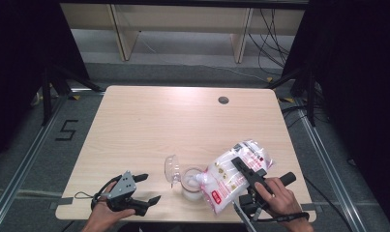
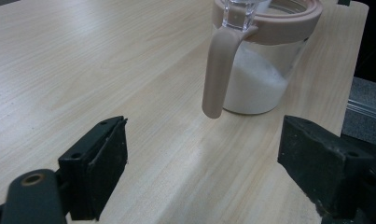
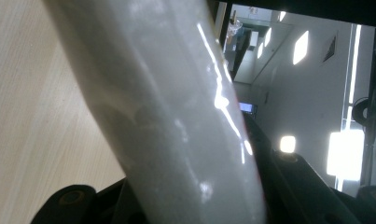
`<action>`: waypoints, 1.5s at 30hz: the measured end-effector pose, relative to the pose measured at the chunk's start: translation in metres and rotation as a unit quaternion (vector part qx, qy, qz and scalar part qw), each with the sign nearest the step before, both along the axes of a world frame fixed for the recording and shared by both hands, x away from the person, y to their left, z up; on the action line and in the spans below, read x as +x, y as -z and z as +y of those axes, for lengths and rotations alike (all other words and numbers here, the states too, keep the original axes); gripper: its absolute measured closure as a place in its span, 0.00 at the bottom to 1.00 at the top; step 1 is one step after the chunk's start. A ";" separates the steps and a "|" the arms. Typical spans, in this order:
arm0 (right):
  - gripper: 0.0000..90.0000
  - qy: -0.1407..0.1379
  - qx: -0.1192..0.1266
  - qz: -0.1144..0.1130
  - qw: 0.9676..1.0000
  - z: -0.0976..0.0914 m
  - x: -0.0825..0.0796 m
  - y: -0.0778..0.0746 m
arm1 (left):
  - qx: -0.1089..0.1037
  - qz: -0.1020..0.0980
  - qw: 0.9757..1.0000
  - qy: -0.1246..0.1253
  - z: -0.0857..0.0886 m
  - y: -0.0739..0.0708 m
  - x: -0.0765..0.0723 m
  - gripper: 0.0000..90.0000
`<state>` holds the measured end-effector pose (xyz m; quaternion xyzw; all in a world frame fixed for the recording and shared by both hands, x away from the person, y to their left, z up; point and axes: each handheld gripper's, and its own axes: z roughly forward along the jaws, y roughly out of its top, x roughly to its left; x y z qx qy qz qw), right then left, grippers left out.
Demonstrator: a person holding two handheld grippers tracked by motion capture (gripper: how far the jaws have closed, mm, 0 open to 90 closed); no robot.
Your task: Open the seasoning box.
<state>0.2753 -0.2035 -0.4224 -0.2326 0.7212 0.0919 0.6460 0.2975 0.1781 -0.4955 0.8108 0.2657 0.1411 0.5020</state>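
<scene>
The right gripper (image 1: pixel 244 170) clamps a soft, glossy plastic bag of white granules (image 1: pixel 231 175), tilted over the clear jar (image 1: pixel 192 184) near the table's (image 1: pixel 149 121) front edge. The left gripper (image 1: pixel 146 188) rests wide open, gripping nothing. With the jar unsteadied, the slumping bag could nudge it over or spill granules past its pinkish rim.

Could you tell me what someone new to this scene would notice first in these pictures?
Most striking is the clear bag of white granules, tilted at the table's near right edge with its mouth over the jar, clamped in the right gripper. The jar, with its pinkish rim, hanging scoop and lid flipped open, already holds white granules. At near left, the left gripper rests open, holding nothing, facing the jar.
</scene>
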 end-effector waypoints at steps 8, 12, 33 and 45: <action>0.77 -0.003 0.005 -0.001 1.000 -0.001 0.000 0.000 | 0.000 0.000 1.000 0.001 0.000 0.000 0.000 0.17; 0.77 0.004 0.006 0.010 1.000 -0.002 0.000 0.002 | -0.001 0.000 1.000 0.001 0.000 0.000 0.000 0.17; 0.78 0.007 0.049 0.048 0.998 -0.008 0.004 0.008 | 0.001 -0.001 1.000 -0.001 0.000 0.000 0.000 0.17; 0.78 -0.012 0.087 0.074 0.993 -0.013 0.009 0.007 | 0.000 -0.001 1.000 -0.001 0.000 0.000 0.000 0.17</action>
